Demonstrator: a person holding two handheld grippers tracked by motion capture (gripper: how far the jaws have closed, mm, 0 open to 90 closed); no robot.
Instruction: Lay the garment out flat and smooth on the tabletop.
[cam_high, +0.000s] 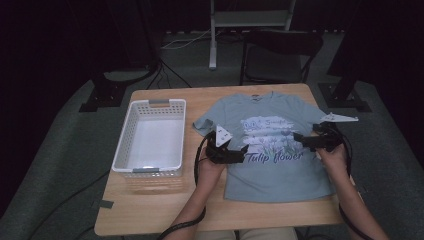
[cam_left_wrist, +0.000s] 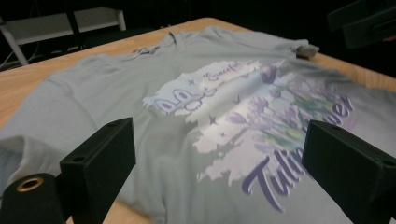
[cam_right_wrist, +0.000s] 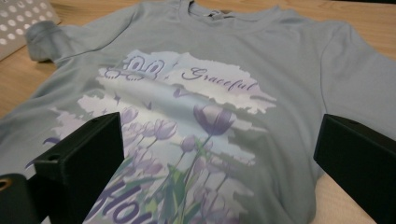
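**Dark studio, shirt flat, folding not begun**

Dark curtains and stand legs ring the wooden worktop (cam_high: 165, 210), and I am looking down on it from the high view. A light blue T-shirt (cam_high: 272, 170) lies spread face up on the right half of the worktop, collar at the far edge, hem toward me, the tulip print and its purple lettering fully on show. To its left sits a white perforated basket (cam_high: 131, 127), with nothing in it as far as I can see.

My left gripper (cam_high: 239, 151) hovers over the shirt's left edge, just below the left sleeve. In the left gripper view the black jaws stand wide apart with only cloth beyond them, nothing pinched. My right gripper (cam_high: 301, 139) sits at the shirt's right edge, near the right sleeve, and its own view shows the same: jaws spread wide, the print lying untouched between them.

By my reading the work is at its very start. The shirt is laid out and fairly smooth (a small curl at the left sleeve cuff aside), no fold has been made, and neither side is gripped. Left to do, I judge: close on the two edges, fold the shirt down to a compact shape, and probably set it in the basket.
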